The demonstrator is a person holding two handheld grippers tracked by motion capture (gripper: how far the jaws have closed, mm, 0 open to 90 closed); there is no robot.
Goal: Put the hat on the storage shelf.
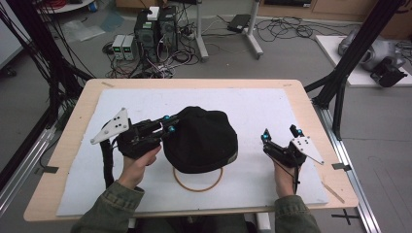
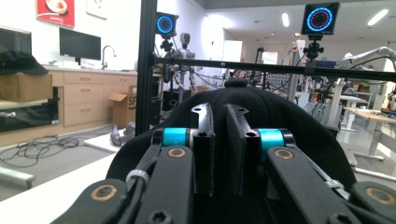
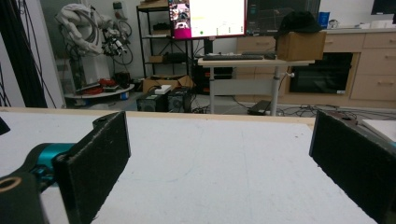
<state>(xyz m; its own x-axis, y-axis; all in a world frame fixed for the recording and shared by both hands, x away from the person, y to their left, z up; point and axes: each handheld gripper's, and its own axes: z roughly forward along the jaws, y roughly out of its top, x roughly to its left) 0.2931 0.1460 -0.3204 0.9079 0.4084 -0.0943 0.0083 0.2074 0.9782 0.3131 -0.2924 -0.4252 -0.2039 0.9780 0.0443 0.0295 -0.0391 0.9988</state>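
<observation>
At the centre of the high view, a black cap (image 1: 201, 140) sits on the worktop (image 1: 272, 111) over a wooden ring (image 1: 198, 185). Left tongs (image 1: 167, 124) pinch its soft, light fabric at its left edge; right tongs (image 1: 281, 134) gape empty.

That black cap (image 1: 204, 140) looks like matt woven cloth, soft, zero shine. The white mat (image 1: 252, 107) has a felt-like, slightly fuzzy finish, and the table (image 1: 82, 104) edge is pale smooth wood. The right gripper (image 3: 219, 154) pads (image 3: 100, 158) are rough black foam, the left gripper (image 2: 219, 140) is matt black plastic with glossy blue metal bits.
</observation>
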